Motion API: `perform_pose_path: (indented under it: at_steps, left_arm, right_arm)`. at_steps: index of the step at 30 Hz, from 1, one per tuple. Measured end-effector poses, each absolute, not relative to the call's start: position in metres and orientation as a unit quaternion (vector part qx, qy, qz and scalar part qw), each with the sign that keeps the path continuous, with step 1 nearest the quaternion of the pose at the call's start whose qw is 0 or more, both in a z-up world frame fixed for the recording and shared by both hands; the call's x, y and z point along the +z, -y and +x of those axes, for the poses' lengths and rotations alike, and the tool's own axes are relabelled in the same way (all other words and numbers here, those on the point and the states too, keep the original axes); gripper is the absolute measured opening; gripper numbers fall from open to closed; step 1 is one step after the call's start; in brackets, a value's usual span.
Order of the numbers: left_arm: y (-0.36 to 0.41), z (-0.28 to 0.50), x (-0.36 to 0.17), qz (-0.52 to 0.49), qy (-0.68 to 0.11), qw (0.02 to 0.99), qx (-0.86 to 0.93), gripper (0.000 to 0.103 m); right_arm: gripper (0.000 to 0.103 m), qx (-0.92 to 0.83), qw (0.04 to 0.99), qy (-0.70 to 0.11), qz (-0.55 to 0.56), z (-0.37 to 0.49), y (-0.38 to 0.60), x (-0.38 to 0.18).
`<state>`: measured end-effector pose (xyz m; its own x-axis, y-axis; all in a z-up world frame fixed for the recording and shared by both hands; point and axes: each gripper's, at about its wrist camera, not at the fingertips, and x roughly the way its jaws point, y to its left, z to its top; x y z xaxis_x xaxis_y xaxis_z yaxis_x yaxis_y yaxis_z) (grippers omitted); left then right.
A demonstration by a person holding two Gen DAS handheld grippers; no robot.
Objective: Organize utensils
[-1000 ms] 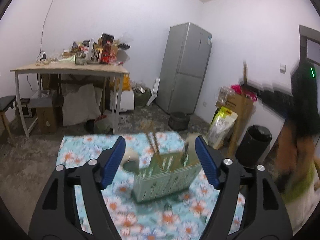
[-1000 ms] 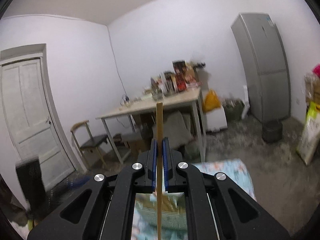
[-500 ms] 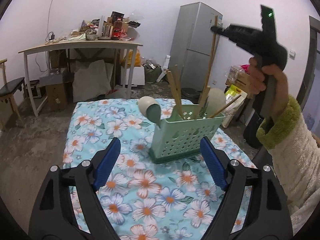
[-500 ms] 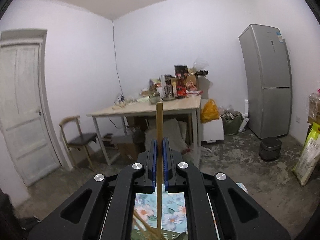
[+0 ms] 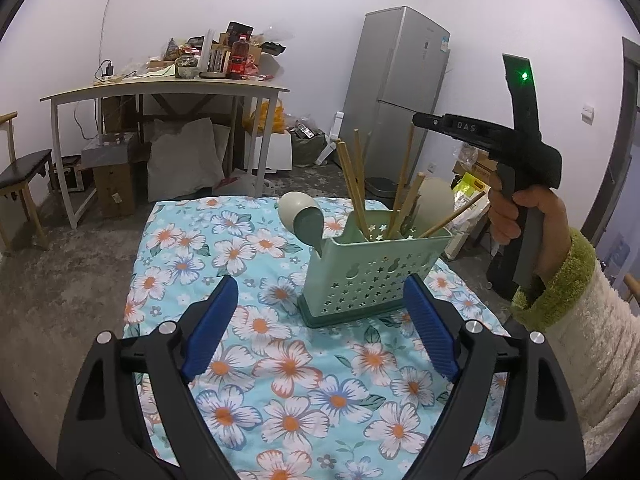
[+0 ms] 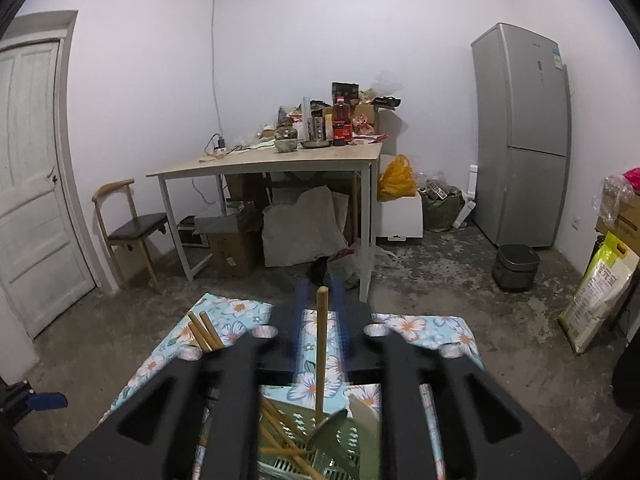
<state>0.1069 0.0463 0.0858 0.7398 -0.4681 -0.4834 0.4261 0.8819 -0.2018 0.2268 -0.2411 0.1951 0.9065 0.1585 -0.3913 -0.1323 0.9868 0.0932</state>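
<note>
A pale green perforated utensil holder (image 5: 372, 276) stands on the floral tablecloth (image 5: 240, 248). It holds several wooden chopsticks (image 5: 352, 184), a green spoon (image 5: 306, 220) and a pale spoon (image 5: 434, 196). My left gripper (image 5: 320, 282) is wide open just in front of the holder, its jaws still opening with nothing pressed between them. My right gripper (image 6: 320, 296) hovers over the holder, held by a hand (image 5: 516, 208). Its jaws are opening, and one chopstick (image 6: 321, 344) stands loose between them with its lower end in the holder (image 6: 280, 470).
Behind the cloth-covered table stand a cluttered wooden desk (image 6: 280, 160), a chair (image 6: 132, 228), a white door (image 6: 32, 168) and a grey fridge (image 6: 524, 136). Bags and boxes (image 6: 600, 280) sit on the floor at the right.
The right gripper came down over the holder and its jaws parted off the chopstick, which now rests in the holder. The left gripper sank toward the table and widened slightly.
</note>
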Motion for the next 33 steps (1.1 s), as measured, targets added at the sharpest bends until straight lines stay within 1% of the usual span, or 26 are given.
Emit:
perform_pose_path:
  at_steps: [1,7,9,10,15,19,21,24,27,30,33]
  left_arm:
    - [-0.045,0.106,0.086,-0.039,-0.268,0.932,-0.241,0.082]
    - [-0.040,0.101,0.091,-0.039,-0.263,0.936,-0.231,0.085]
    - [-0.040,0.100,0.092,-0.042,-0.262,0.938,-0.225,0.087]
    - [-0.039,0.099,0.093,-0.045,-0.261,0.939,-0.220,0.089]
    - [-0.034,0.100,0.091,-0.045,-0.273,0.943,-0.185,0.091]
    - [-0.025,0.101,0.087,-0.036,-0.284,0.948,-0.138,0.092]
    - [-0.019,0.099,0.083,-0.025,-0.292,0.950,-0.110,0.095]
    - [-0.009,0.095,0.073,-0.014,-0.296,0.953,-0.070,0.095]
    - [0.003,0.096,0.060,0.007,-0.317,0.947,-0.039,0.095]
    - [0.015,0.094,0.053,0.034,-0.328,0.944,-0.016,0.095]
    - [0.024,0.090,0.054,0.058,-0.323,0.945,0.007,0.095]
  right_arm:
    - [0.036,0.074,0.977,-0.199,0.038,0.223,0.244,0.198]
    - [0.043,0.075,0.980,-0.178,0.055,0.195,0.252,0.213]
    - [0.048,0.078,0.981,-0.166,0.060,0.176,0.254,0.217]
    - [0.049,0.079,0.981,-0.163,0.063,0.167,0.254,0.218]
    - [0.062,0.090,0.979,-0.162,0.083,0.121,0.250,0.204]
    - [0.071,0.071,0.974,-0.201,0.075,0.099,0.244,0.174]
    - [0.076,0.050,0.968,-0.235,0.069,0.093,0.242,0.153]
    - [0.082,0.021,0.959,-0.276,0.060,0.083,0.241,0.124]
    - [0.088,-0.018,0.949,-0.310,0.051,0.075,0.244,0.098]
    - [0.091,-0.047,0.941,-0.332,0.037,0.067,0.244,0.080]
    - [0.093,-0.068,0.936,-0.344,0.027,0.061,0.245,0.069]
